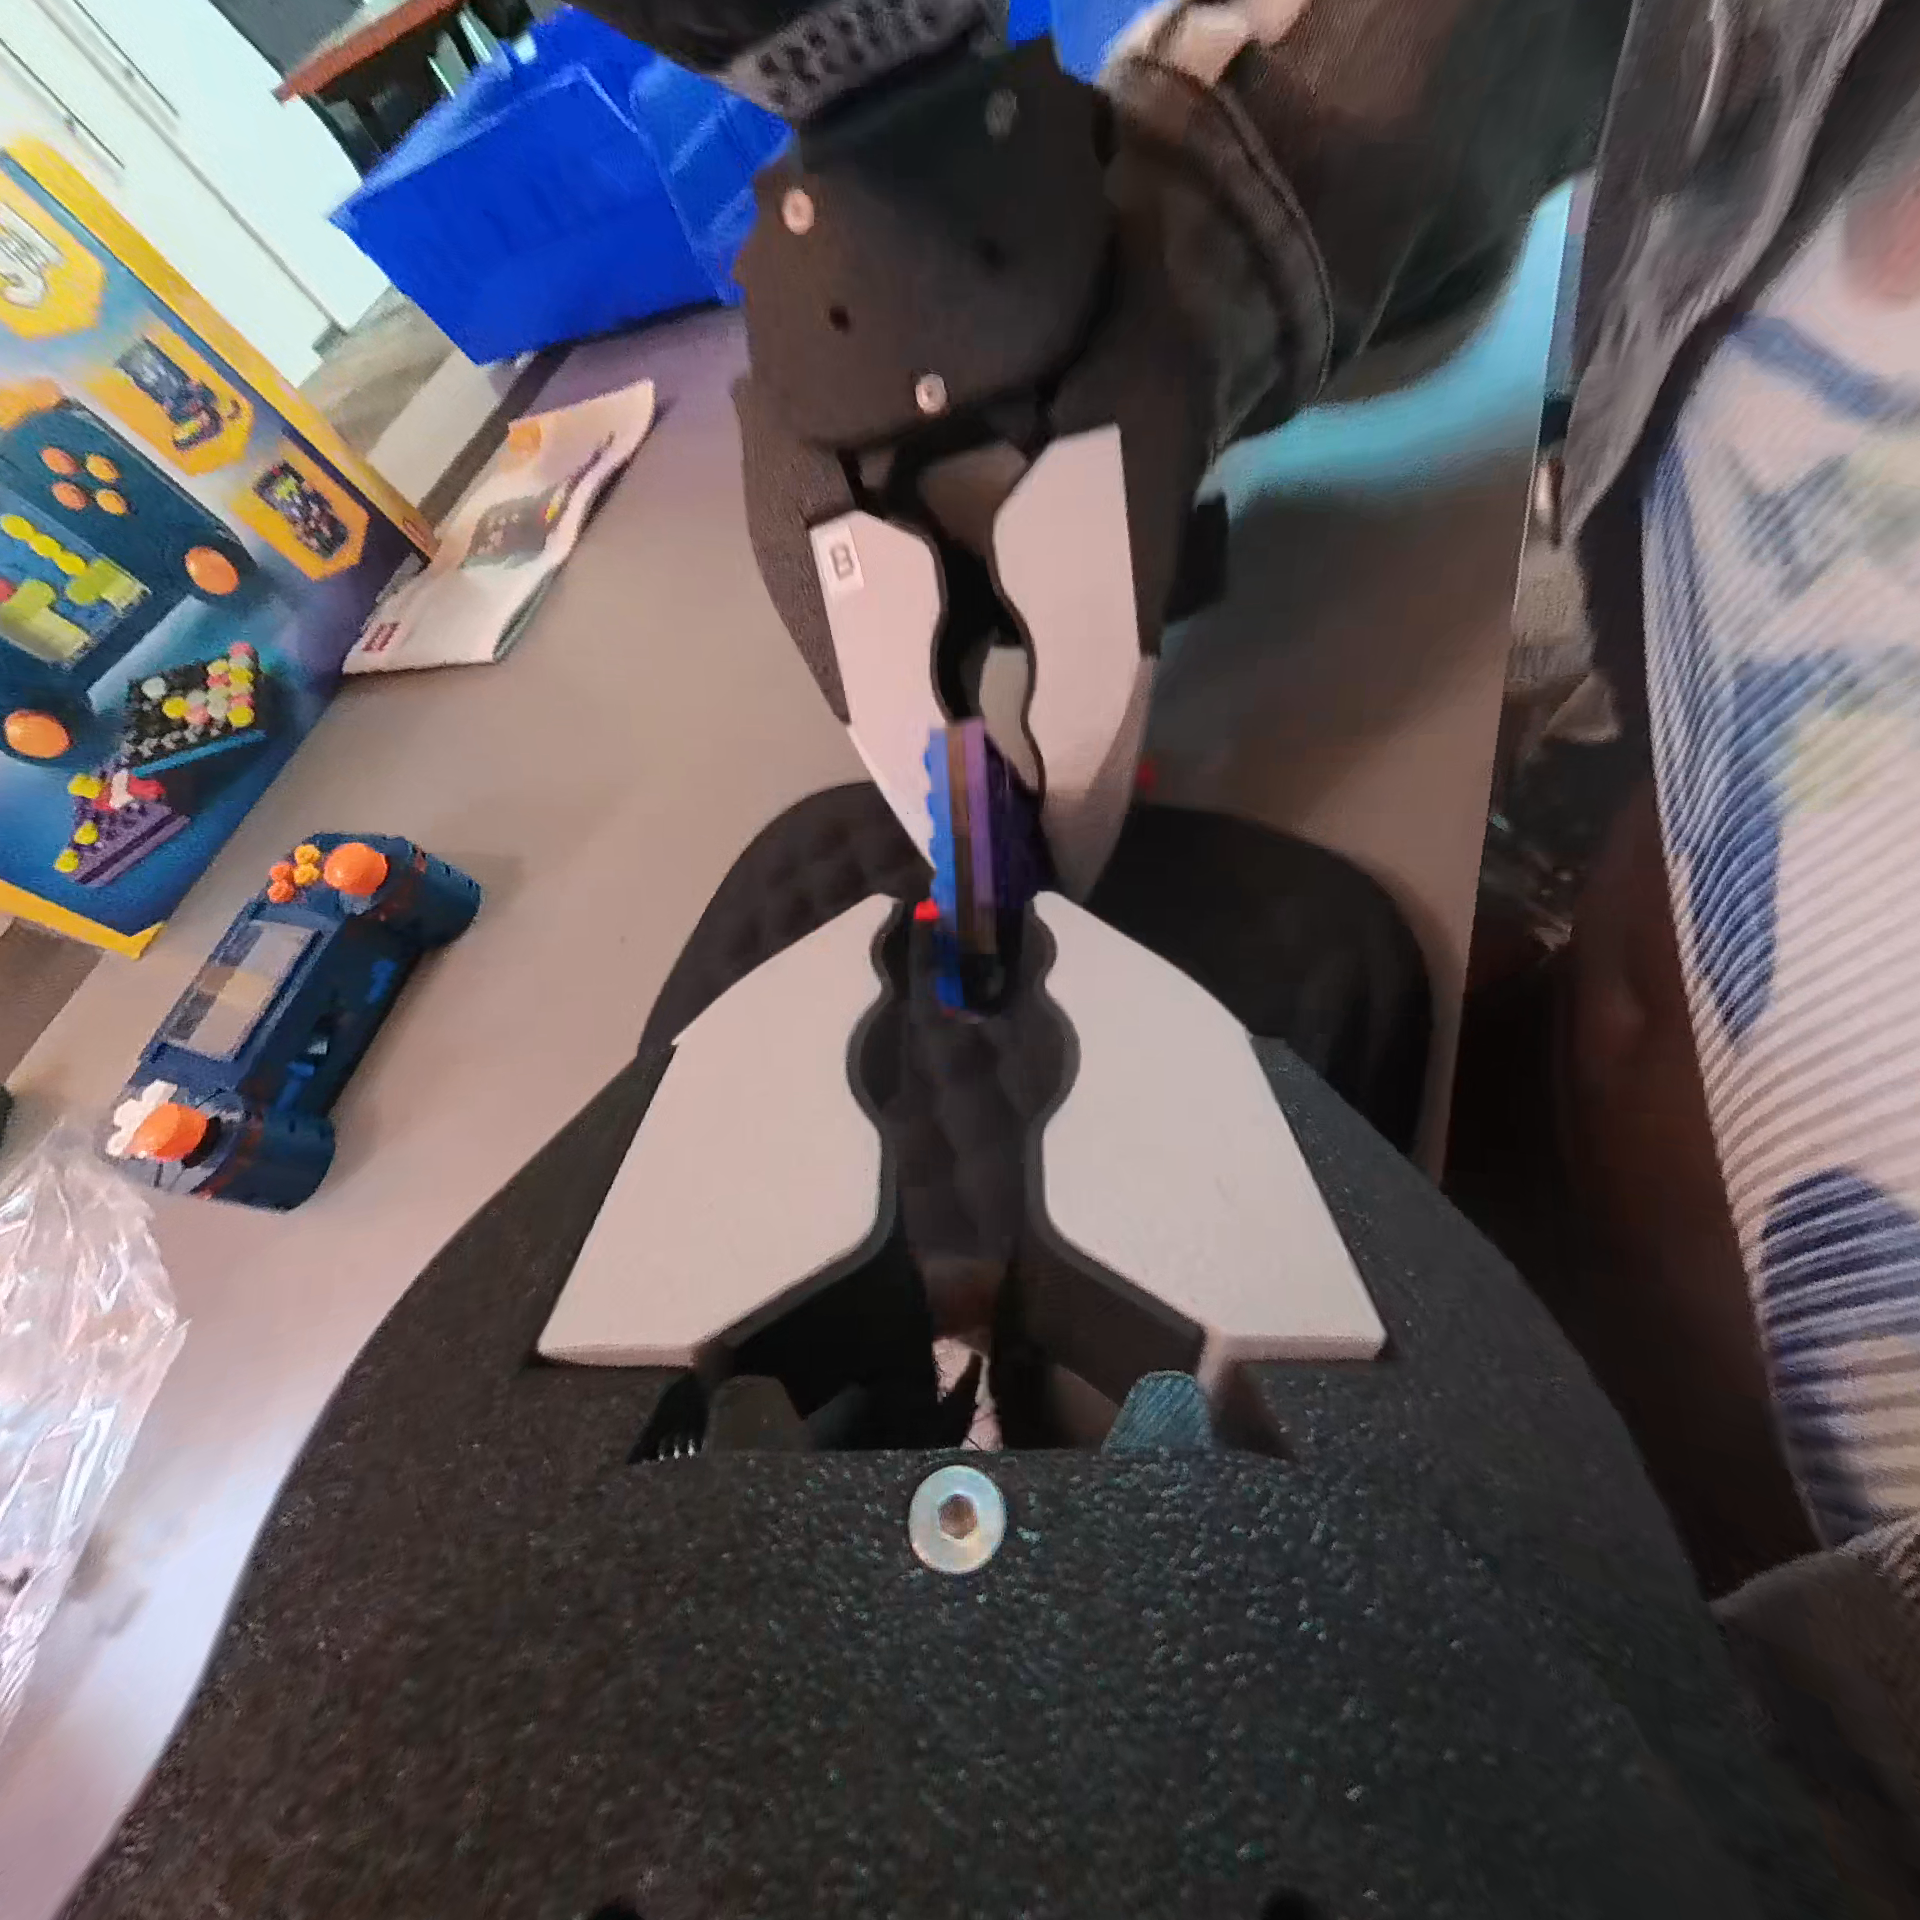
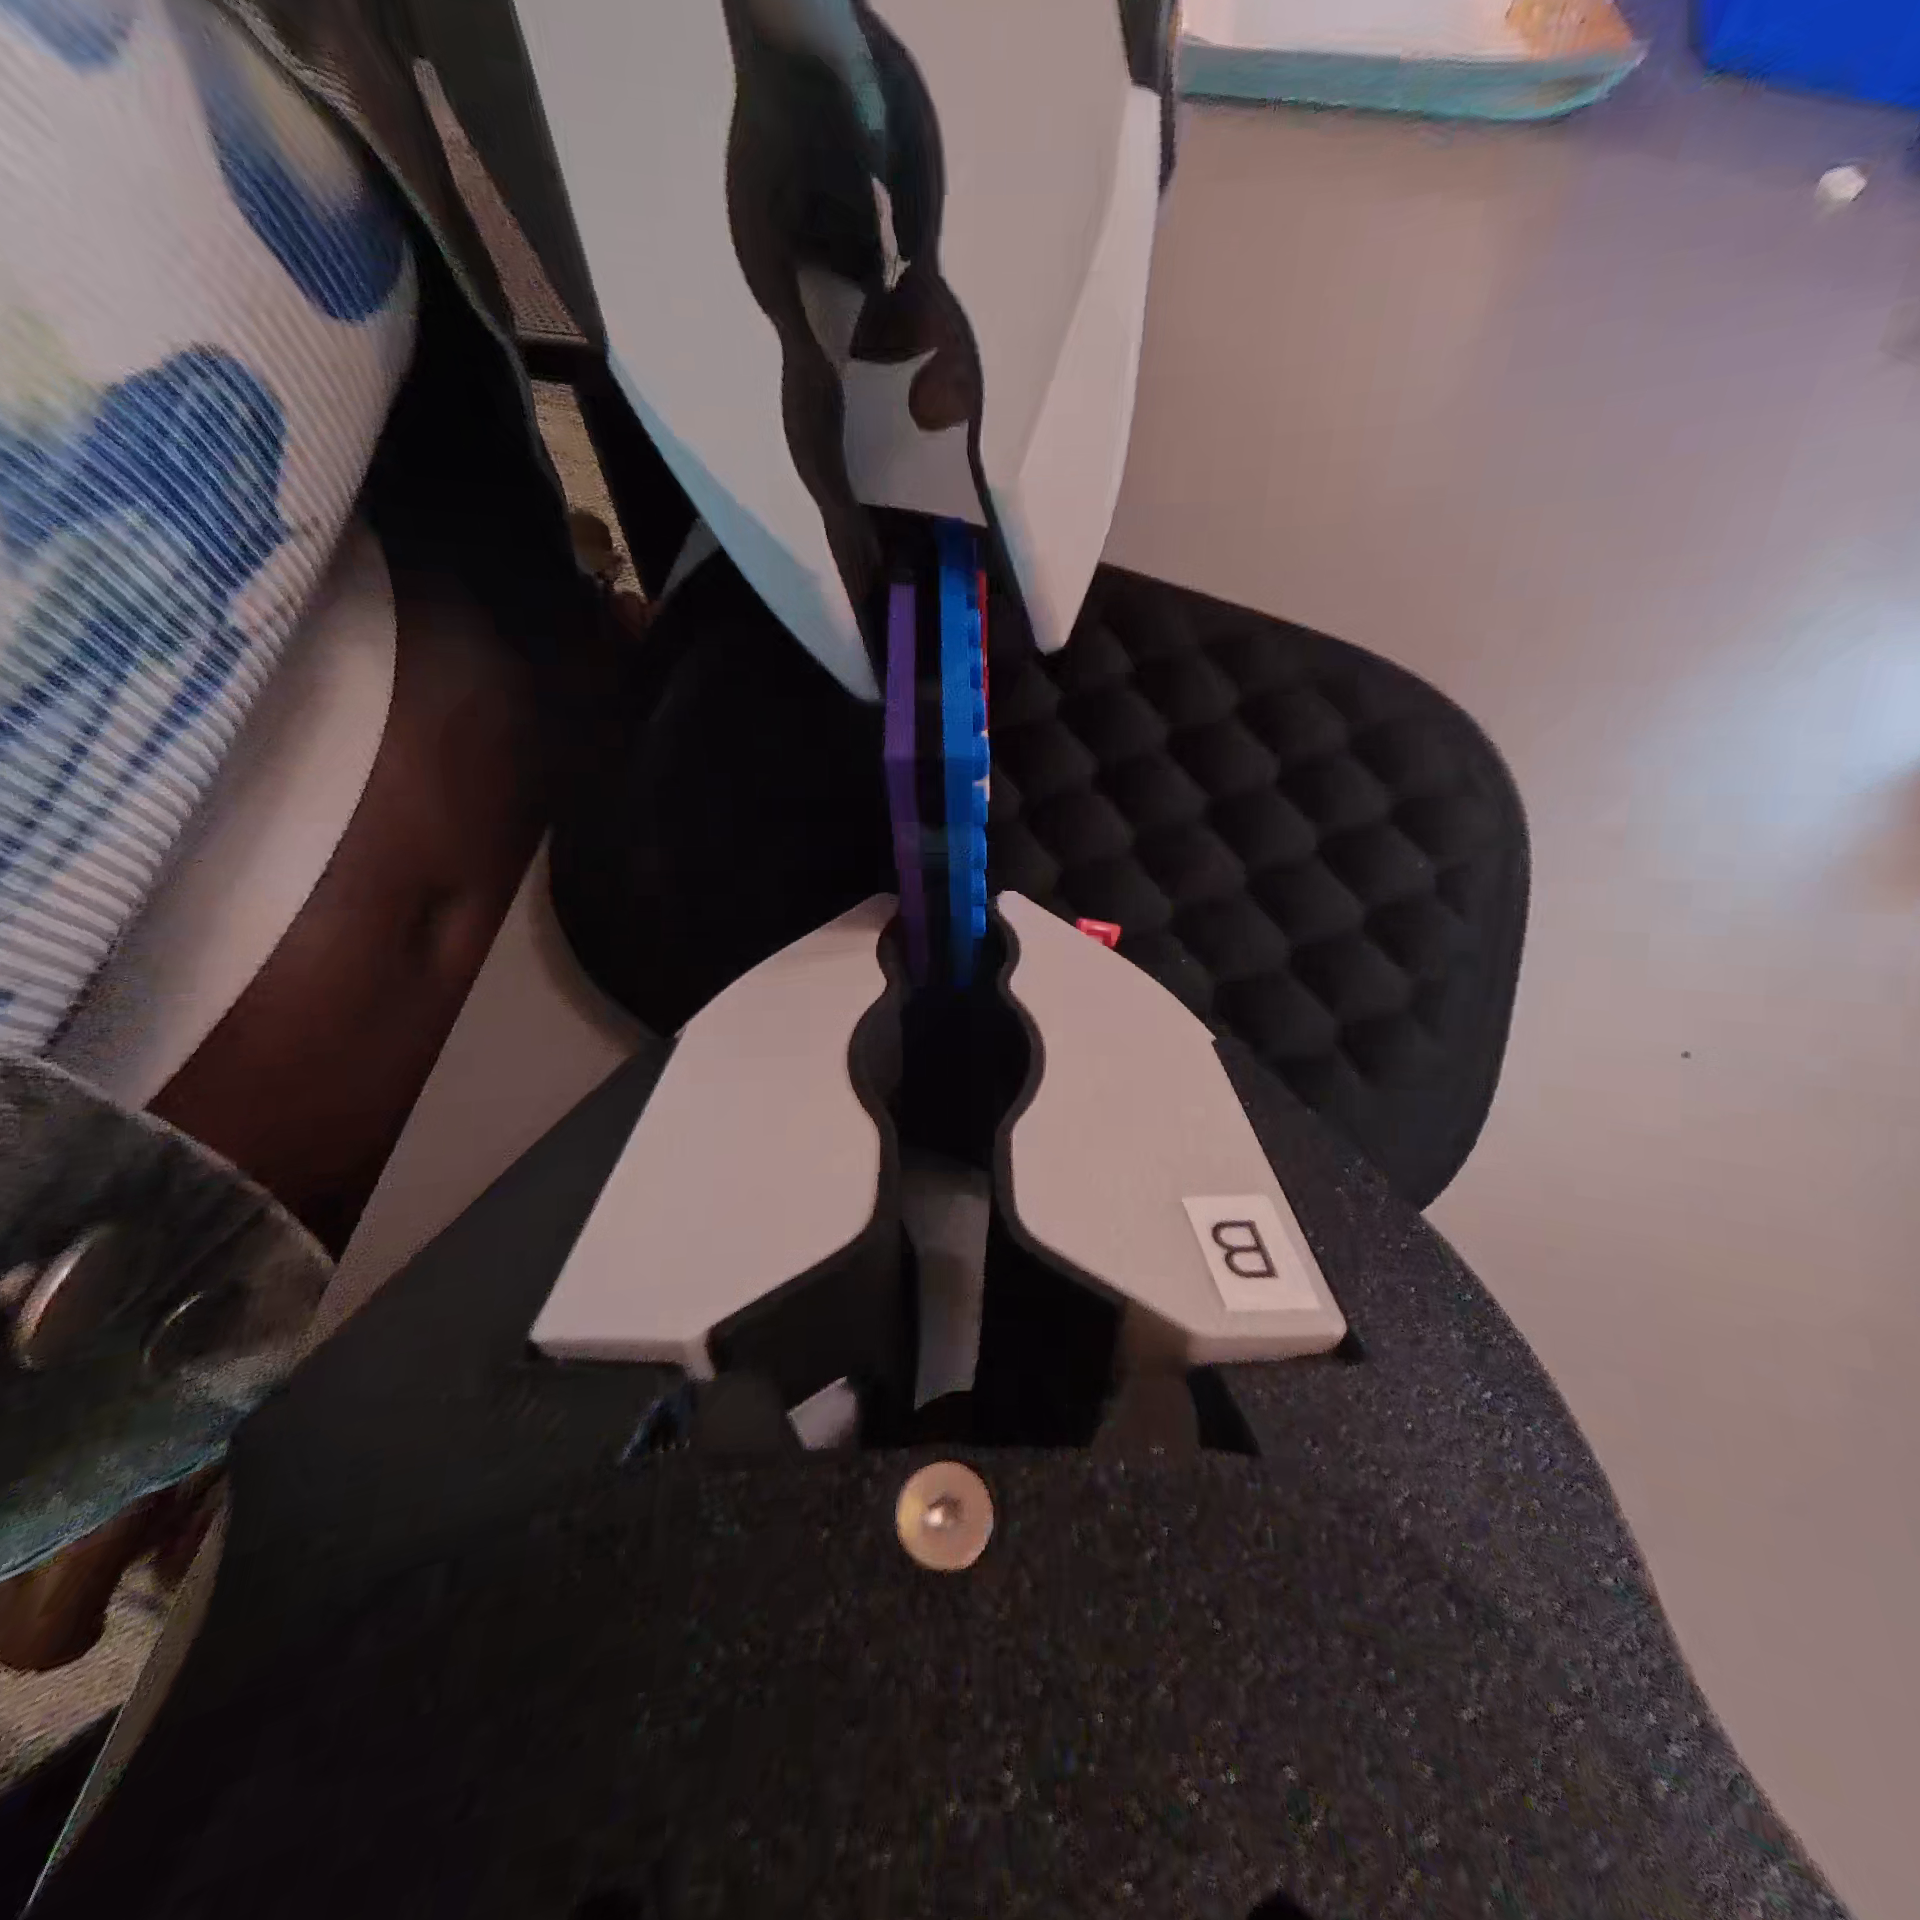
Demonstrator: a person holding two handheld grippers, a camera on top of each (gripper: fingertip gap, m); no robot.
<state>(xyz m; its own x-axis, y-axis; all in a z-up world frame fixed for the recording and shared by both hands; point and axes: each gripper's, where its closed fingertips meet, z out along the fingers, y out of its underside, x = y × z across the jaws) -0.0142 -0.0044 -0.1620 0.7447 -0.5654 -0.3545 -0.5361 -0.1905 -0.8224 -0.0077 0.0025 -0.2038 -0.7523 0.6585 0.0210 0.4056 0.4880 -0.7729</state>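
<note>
A thin stack of toy-brick plates, blue and purple with a bit of red, is held on edge between both grippers above a black egg-crate foam pad. My left gripper is shut on its near end. The right gripper comes in from the far side, tips toward mine, shut on the other end. In the right wrist view the same plate stack runs from my right gripper up into the left gripper opposite. Both sets of jaws are closed on the stack.
A dark blue brick-built game console with orange buttons lies on the grey table at left, next to the printed box, a booklet and clear plastic bags. A blue bin stands behind. A person's striped clothing is close at right. Some 4 centimeters of space lies between my two pairs of fingers.
</note>
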